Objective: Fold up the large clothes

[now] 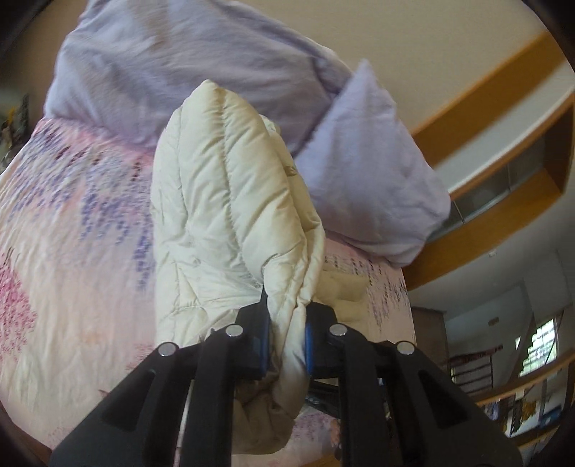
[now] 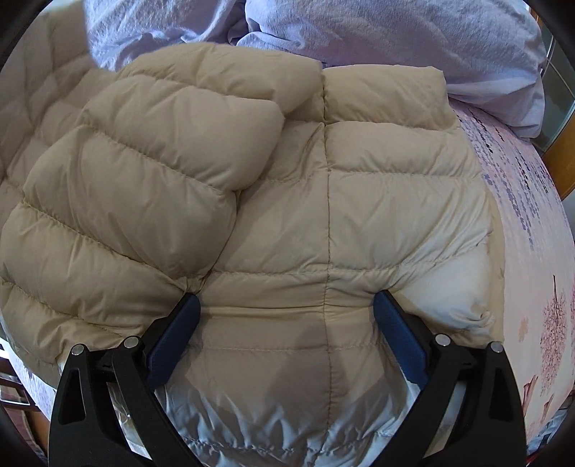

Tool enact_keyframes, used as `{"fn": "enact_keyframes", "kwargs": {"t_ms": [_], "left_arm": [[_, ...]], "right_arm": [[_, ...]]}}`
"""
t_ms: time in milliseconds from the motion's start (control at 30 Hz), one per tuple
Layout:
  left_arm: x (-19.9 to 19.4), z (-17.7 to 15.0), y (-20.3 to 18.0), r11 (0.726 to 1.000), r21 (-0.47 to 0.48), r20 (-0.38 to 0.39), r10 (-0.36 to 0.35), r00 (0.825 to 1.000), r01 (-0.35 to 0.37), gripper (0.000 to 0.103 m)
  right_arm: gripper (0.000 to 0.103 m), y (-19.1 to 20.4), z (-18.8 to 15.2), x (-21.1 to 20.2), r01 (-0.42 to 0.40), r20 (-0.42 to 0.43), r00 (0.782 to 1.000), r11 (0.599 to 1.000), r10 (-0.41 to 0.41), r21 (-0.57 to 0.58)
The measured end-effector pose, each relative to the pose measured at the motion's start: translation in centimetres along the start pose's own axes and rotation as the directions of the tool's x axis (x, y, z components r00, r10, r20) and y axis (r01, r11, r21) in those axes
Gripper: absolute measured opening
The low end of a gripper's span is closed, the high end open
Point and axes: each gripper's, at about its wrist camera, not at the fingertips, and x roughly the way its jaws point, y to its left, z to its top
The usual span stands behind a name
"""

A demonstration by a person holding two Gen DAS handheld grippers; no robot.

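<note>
A cream quilted puffer jacket lies on a bed, one sleeve folded across its left half. My right gripper is open, its blue-padded fingers pressed down onto the jacket on either side of the centre seam near the hem. In the left wrist view my left gripper is shut on a bunched fold of the same jacket and holds it lifted above the bed.
The bed has a pink and purple floral sheet. Lilac pillows sit at the head, right behind the jacket. A wooden headboard and shelf stand to the right.
</note>
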Motion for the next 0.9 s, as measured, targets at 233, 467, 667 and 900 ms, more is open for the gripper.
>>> {"fn": "enact_keyframes", "kwargs": {"t_ms": [233,467,667,900], "left_arm": [[4.2,-1.8,-6.1,0.995,0.093,-0.071,-0.027,0.997,0.034,0.014],[8.1,-4.0,-9.0,0.993,0.089,-0.152,-0.064,0.986,0.078,0.015],[11.7,-5.7,-10.6,0.994,0.063,-0.218,-0.075,0.973,0.091,0.015],[15.6,-7.5,-12.6,0.989,0.146,-0.261,0.017,0.965,0.022,0.015]], "right_arm": [[0.099,-0.3,-0.3,-0.4,-0.02,-0.002,1.0,1.0,0.02,-0.005],[0.099,-0.8,-0.8,-1.0,-0.047,0.008,0.999,0.999,0.047,-0.015],[0.097,-2.2,-1.2,-2.7,-0.086,0.026,0.996,0.996,0.086,-0.005],[0.088,-5.4,-2.6,-6.2,-0.086,0.064,0.994,0.996,0.087,-0.009]]}}
